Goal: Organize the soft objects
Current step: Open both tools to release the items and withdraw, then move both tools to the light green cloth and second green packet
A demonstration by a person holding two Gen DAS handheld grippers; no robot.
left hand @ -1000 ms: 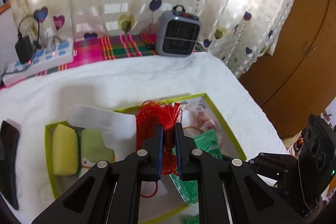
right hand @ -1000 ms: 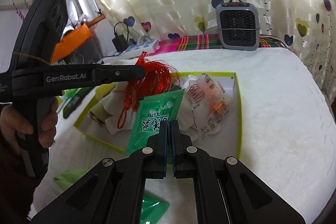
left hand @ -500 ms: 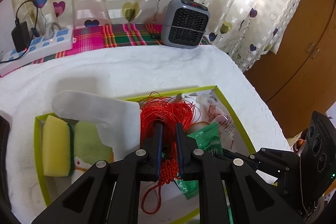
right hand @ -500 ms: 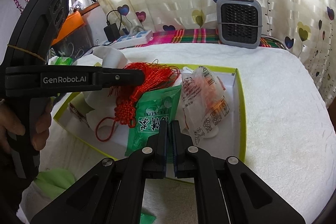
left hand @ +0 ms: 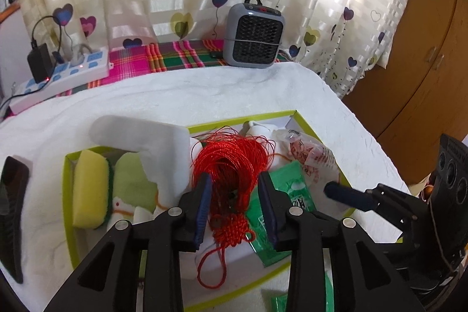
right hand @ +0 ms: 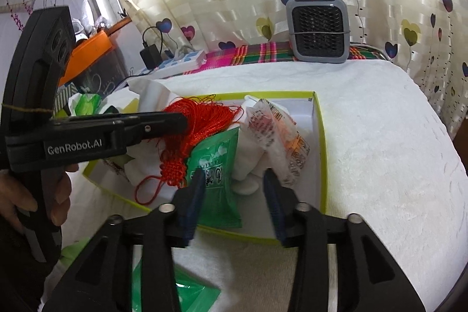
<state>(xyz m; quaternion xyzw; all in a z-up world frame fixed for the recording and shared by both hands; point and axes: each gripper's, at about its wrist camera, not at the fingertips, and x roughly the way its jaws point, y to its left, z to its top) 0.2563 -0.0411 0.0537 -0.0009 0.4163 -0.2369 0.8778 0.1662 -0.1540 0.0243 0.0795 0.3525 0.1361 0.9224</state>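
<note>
A shallow green-rimmed box (left hand: 318,136) sits on the white-toweled table (left hand: 204,95), and everything is placed here in relation to it. The left gripper (left hand: 235,180) hangs over the middle of the box with its jaws apart; the red tassel (left hand: 231,162) lies between them, its knot and loop trailing toward the near rim, and no pad visibly presses on it. Just right of the tassel in the box lies a green packet (left hand: 295,192), and beyond that a clear printed wrapper (left hand: 310,154) over something white. At the left end of the box are a yellow sponge (left hand: 89,192) and a pale green cloth (left hand: 131,186), with a white cloth (left hand: 146,136) draped over the far rim. The right gripper (right hand: 232,180) hovers over the near edge of the box, jaws apart and empty, above the green packet. Beyond the box, at the table's far edge, stand a gray heater (left hand: 254,37) and a power strip (left hand: 64,75).
</note>
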